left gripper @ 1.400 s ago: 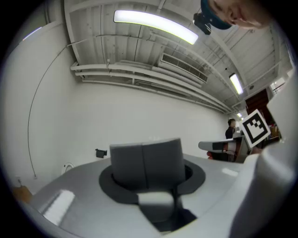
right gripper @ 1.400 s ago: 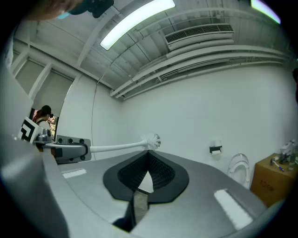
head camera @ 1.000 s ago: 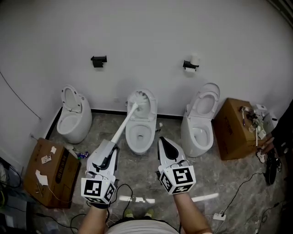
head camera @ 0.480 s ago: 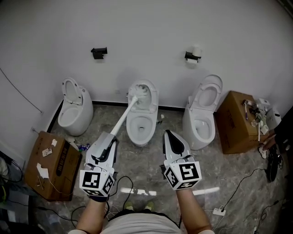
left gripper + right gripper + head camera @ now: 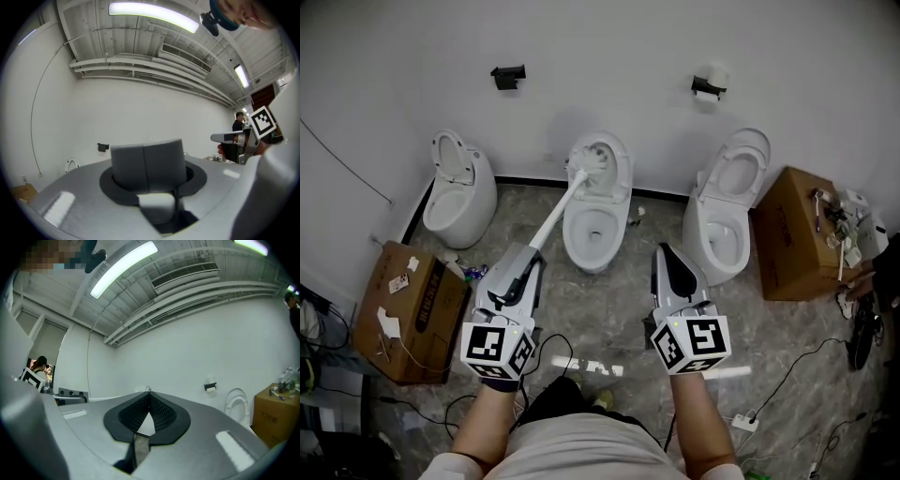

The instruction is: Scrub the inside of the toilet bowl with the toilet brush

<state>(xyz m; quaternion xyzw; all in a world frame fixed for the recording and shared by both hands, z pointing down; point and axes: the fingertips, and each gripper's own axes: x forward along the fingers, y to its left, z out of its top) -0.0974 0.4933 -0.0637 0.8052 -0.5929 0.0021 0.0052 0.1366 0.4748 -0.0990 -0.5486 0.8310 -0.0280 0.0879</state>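
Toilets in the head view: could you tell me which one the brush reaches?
The middle toilet: the brush in the left gripper reaches its raised lid.

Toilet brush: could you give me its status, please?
Left hand-held gripper shut on toilet brush. Right hand-held gripper shut, empty. Brush head at raised lid of middle toilet, above bowl. Path clear.

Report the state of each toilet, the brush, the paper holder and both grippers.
left gripper: shut on the toilet brush handle.
right gripper: shut, empty.
toilet brush: held, head up by the middle toilet's raised lid, not in the bowl.
middle toilet: lid up.
left toilet: lid up.
right toilet: lid up.
paper holder: holds a roll.
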